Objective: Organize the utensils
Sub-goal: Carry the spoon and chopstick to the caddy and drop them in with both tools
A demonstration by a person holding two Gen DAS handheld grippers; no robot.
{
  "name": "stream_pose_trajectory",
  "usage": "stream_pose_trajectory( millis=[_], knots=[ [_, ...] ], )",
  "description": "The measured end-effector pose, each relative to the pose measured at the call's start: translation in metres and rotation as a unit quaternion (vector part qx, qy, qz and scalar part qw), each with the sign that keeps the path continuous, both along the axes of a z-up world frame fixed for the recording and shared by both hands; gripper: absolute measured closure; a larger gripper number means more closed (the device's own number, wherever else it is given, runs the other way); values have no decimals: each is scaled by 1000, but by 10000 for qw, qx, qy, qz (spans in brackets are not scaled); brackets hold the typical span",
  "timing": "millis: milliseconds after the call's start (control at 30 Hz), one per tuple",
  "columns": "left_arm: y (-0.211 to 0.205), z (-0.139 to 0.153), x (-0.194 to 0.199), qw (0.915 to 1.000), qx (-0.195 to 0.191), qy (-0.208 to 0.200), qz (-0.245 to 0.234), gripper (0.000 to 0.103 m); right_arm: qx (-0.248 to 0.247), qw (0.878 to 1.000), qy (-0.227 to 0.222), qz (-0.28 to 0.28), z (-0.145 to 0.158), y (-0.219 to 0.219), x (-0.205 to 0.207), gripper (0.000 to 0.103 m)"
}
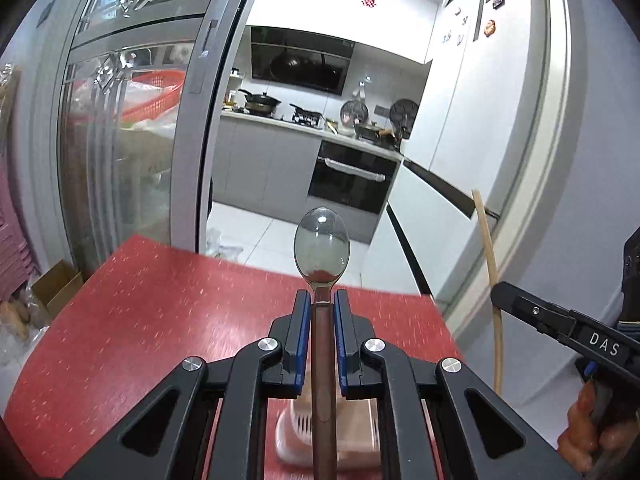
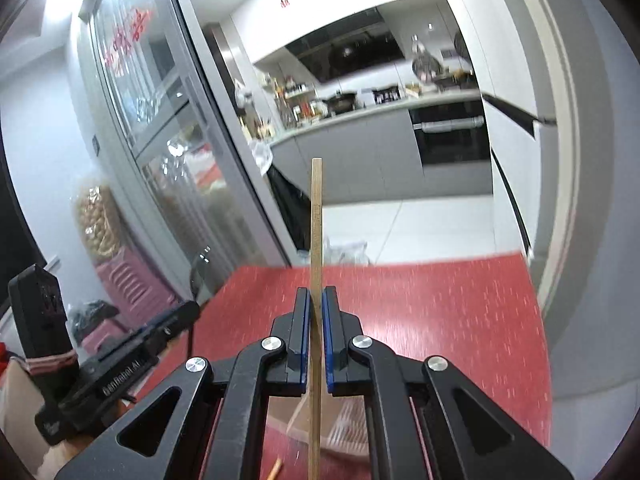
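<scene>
Left gripper (image 1: 322, 304) fingers (image 1: 301, 320) clamp spoon (image 1: 321, 276) upright above red table (image 1: 160, 312).

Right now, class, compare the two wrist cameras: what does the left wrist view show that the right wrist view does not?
Only the left wrist view shows the spoon, its handle clamped in the left gripper, bowl pointing forward, and the right gripper side-on. Only the right wrist view shows the right gripper from behind, a second wooden stick tip on the table, and pink stools. Both show the red table, the chopstick held by the right gripper, the pale slotted holder below, and the oven.
</scene>
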State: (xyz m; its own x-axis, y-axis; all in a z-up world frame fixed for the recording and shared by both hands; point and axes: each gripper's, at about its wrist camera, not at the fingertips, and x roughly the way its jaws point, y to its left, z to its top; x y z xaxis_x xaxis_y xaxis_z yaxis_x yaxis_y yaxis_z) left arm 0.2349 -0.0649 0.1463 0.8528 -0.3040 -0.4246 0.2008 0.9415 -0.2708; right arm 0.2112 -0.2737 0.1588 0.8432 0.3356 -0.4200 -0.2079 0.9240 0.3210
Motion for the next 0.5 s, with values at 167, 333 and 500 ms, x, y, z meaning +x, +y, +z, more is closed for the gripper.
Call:
stream_pose_trajectory(
  millis=[167, 333, 500],
  knots=[
    [-14, -20, 25, 9998, -11, -153, 119, 66, -239, 9991, -340, -88, -12, 16, 29, 97],
    [-25, -41, 35, 9987, 179, -385, 265, 66, -640, 9960, -619, -116, -37, 27, 46, 97],
    [-32, -59, 36, 9973, 507, -449, 275, 66, -918, 9933, -690, -122, -61, 30, 44, 97]
  ],
)
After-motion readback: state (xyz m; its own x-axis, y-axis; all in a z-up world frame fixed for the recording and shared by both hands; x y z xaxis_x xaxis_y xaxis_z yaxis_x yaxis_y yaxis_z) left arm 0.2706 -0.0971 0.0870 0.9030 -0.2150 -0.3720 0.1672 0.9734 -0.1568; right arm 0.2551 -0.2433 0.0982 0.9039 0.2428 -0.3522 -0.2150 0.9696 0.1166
